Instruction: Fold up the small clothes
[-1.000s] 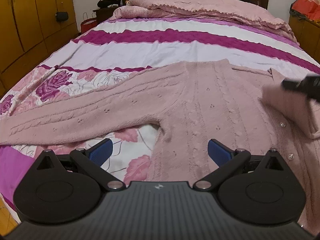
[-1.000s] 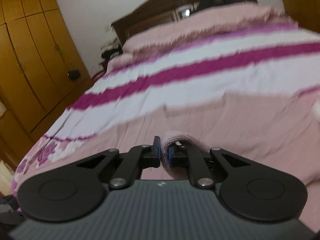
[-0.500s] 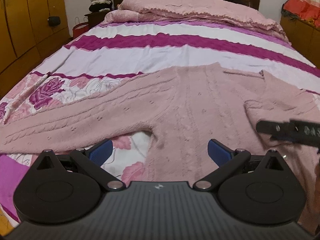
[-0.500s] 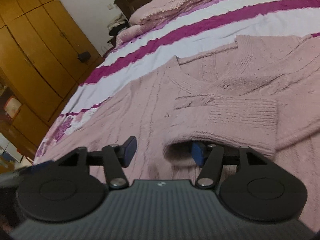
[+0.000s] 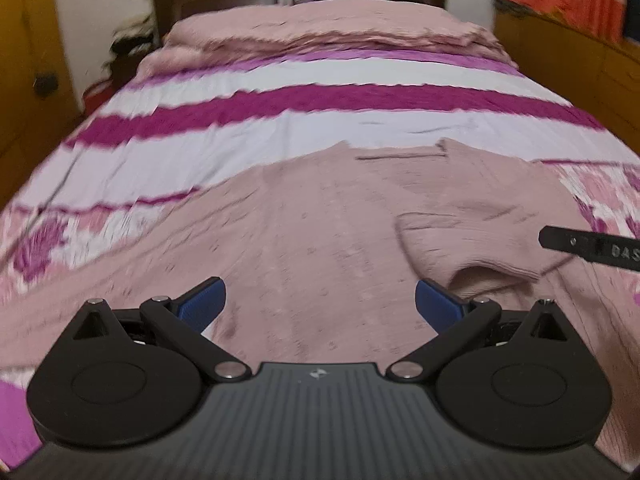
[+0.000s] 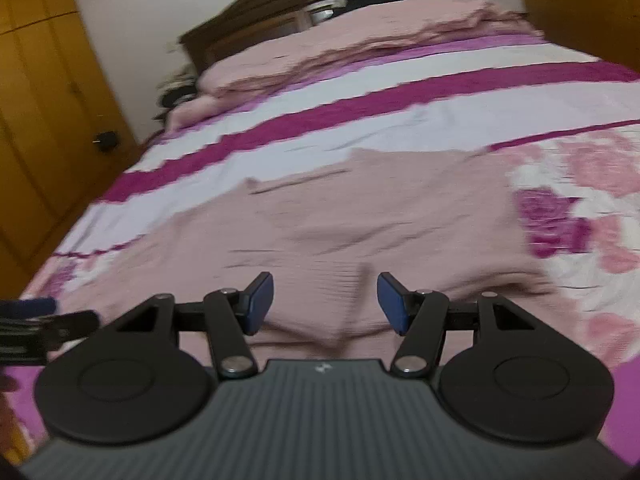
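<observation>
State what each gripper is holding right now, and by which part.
Nothing is held. The left gripper and the right gripper both stand open above the pink knit cardigan; its folded-over sleeve cuff lies free on the body.

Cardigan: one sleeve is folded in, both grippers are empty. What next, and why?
Probably send the left gripper to the sleeve lying stretched out on its side: the other sleeve already lies across the cardigan, and the right gripper is open.

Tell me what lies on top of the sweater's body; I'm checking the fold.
One sleeve is folded across the sweater, cuff toward the middle. The front beneath that sleeve is covered, so it cannot be seen.
</observation>
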{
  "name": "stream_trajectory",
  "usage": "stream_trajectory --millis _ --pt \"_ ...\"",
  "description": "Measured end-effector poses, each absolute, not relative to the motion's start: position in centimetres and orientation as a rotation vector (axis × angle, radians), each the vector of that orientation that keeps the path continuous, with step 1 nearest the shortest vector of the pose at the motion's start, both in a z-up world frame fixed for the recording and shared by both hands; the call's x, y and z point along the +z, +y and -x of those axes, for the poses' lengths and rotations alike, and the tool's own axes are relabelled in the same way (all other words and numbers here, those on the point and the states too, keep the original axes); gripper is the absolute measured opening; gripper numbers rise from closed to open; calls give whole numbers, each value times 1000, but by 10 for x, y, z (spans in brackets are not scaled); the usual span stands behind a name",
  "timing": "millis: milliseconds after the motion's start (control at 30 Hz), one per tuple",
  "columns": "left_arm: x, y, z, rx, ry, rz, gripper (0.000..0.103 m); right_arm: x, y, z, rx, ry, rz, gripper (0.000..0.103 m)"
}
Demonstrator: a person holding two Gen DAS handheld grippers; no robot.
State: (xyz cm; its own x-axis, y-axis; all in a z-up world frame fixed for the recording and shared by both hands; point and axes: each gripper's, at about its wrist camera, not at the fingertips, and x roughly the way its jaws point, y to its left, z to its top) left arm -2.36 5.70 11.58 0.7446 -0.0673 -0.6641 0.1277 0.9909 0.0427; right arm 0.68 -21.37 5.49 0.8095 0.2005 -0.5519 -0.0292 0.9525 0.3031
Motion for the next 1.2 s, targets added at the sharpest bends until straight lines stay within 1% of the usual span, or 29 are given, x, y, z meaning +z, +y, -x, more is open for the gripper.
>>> stream_trajectory --millis 233,533,633,900,1067,1100,1133,1200 --pt "120 -2 18 -195 712 -163 103 41 -246 4 -3 618 -288 60" --pt "87 -69 7 -290 739 -267 103 23 -274 10 -67 632 -301 60" --pt "72 -83 -2 -290 762 -292 103 16 -279 10 -69 641 -331 60" --pt "43 -116 -22 -307 757 -364 103 3 -283 7 -73 666 -354 59" --pt "30 -124 -29 -306 725 -400 103 -1 -287 8 -68 662 -385 59" --pt "28 -125 -29 -312 715 -406 97 -1 -287 8 -68 661 -386 59" --pt "27 -126 -28 -320 703 -410 93 -2 -287 8 -68 661 -385 59" --pt "28 -125 -26 -343 694 -394 80 -2 -286 7 -68 659 -382 59"
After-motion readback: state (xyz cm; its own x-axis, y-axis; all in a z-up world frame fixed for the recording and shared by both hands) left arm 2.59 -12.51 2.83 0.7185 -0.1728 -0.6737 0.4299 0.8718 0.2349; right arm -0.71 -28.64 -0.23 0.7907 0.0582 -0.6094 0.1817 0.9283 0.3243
